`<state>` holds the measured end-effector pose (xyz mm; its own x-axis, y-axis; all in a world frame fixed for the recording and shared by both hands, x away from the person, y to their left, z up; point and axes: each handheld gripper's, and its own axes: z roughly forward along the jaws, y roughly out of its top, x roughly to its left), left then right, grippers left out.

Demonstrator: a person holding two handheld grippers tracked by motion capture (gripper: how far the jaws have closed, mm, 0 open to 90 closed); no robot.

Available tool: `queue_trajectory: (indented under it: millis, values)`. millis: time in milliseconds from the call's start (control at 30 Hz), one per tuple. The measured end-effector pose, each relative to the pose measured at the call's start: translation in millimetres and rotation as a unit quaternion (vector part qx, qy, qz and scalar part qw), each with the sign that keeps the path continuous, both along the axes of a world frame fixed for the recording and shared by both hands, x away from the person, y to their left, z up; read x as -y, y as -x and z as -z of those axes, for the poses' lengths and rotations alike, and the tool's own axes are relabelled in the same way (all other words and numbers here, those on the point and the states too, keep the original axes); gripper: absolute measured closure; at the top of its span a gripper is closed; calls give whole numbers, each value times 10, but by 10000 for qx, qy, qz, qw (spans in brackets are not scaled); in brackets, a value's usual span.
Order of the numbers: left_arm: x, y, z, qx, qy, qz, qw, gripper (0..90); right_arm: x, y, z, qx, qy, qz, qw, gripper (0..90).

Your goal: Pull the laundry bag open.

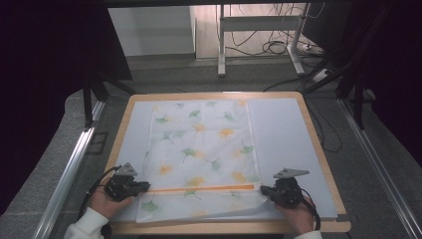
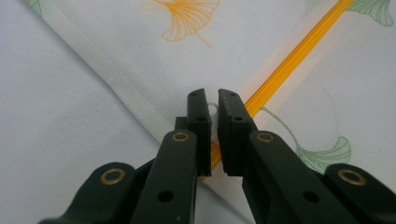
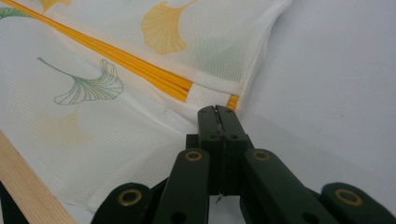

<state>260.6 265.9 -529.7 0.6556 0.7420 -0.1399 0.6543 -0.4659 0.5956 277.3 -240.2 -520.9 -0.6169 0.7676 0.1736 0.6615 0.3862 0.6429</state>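
The step in hand looked like working the orange zipper (image 1: 201,189) of the white mesh laundry bag printed with green and orange ginkgo leaves (image 1: 201,149), which lay flat on the pale sheet covering the wooden counter (image 1: 318,144), its zipper running across near the person's edge.

The left tool (image 2: 212,109) sat at the zipper's left end, its jaws nearly closed on a small white ring-shaped zipper pull (image 2: 214,110) pinched between them. The right tool (image 3: 218,112) sat at the zipper's right end, beside the white fabric tab, its jaws fully together with a thin edge of the bag's cloth seemingly caught between them.

The next move, as I judged it, called for the right tool to anchor the bag while the left drew the pull level along the zipper line, without lifting the cloth into a bunch.
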Motion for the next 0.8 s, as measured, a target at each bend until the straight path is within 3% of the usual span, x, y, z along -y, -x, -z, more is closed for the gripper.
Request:
queue_trajectory:
  millis: [433,567,667,733,800]
  values:
    - [-26,-10,12,99,267,31,9996,827,-17,7,-10,23,65,15,10000,897]
    - [-36,-13,-9,214,420,-99,9988,765,-24,9,-18,57,128,-17,9999,896]
    - [-34,-11,-39,361,563,-172,9976,700,-25,8,-27,116,86,-46,9999,896]
    - [-18,3,-88,606,710,-240,9953,668,-22,14,-63,250,3,-69,9997,896]
    - [-8,5,-103,693,709,-253,9948,661,-21,15,-82,326,-32,-106,9994,896]
